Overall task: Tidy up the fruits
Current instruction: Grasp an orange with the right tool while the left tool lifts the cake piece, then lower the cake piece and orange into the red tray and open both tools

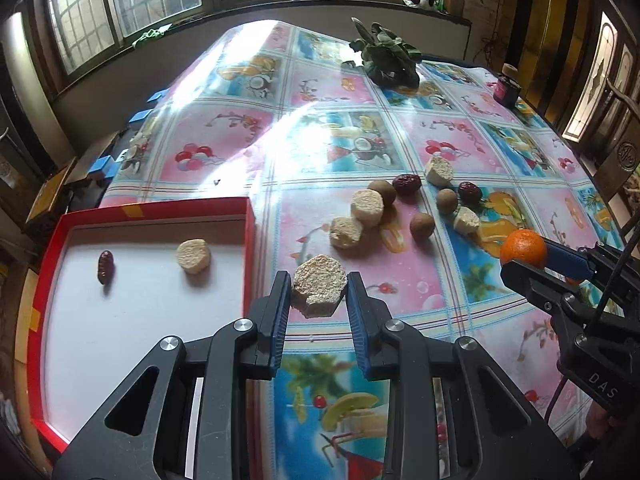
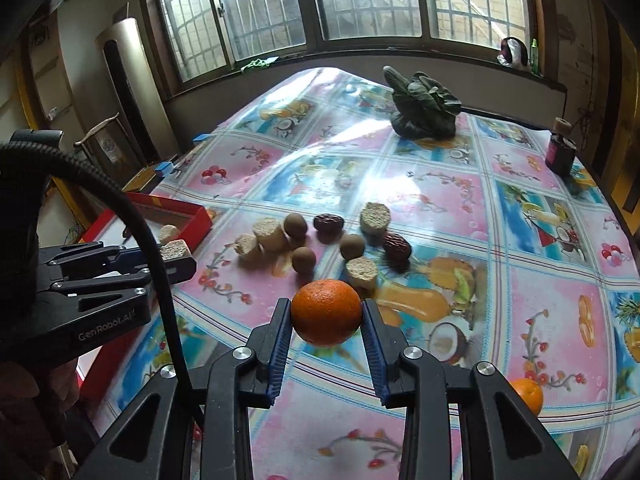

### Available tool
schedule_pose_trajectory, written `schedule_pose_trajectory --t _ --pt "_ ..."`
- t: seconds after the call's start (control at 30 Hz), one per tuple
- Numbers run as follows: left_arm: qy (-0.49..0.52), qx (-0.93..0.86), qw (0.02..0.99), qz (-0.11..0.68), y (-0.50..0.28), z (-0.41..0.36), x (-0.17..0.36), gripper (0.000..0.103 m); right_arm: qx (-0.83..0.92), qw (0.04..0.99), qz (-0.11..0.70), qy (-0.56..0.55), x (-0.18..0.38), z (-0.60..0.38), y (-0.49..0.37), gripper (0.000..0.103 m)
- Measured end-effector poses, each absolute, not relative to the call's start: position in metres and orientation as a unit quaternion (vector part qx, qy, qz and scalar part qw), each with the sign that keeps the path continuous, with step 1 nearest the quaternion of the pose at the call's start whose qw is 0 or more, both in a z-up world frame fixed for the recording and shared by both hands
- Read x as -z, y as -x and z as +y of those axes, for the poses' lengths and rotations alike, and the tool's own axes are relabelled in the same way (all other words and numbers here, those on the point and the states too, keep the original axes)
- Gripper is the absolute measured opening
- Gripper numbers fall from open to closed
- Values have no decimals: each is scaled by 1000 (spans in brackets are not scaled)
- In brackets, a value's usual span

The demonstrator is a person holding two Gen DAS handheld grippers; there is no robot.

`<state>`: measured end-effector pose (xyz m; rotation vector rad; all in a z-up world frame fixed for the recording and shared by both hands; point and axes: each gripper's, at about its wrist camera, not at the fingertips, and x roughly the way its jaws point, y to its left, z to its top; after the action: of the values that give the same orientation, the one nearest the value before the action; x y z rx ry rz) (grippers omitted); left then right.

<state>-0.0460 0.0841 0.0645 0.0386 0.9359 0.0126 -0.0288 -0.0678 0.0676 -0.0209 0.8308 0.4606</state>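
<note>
Currently, at lower left of my left view, the red-rimmed white cardboard tray [image 1: 60,240] holds one dark red date [image 1: 105,267] and one pale round cake piece [image 1: 193,255]. My left gripper [image 1: 319,292] is clamped on another crumbly cake piece [image 1: 319,286] just right of the tray; my right gripper [image 2: 326,314] grips a round orange tangerine [image 2: 326,312] above the patterned tablecloth [image 2: 540,288].

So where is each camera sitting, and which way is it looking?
Left wrist view: sits on the left gripper, looking down along its fingers over the table toward the windows; it holds a corn piece beside the red box, and the right gripper shows at the right edge.
Right wrist view: sits on the right gripper, facing the same windows; it holds an orange, and the left gripper shows at the left edge.
Shared: the table, scattered fruit, leafy vegetable, red box, each other's gripper.
</note>
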Motion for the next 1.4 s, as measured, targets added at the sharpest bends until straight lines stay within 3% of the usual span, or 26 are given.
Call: schedule_pose_trajectory --t 0.93,1.4 --pt "30 -108 880 462 65 214 -54 27 -346 848 392 83 -80 89 29 34" --pt "51 -128 865 482 59 245 -37 27 -385 810 427 116 -44 153 7 34"
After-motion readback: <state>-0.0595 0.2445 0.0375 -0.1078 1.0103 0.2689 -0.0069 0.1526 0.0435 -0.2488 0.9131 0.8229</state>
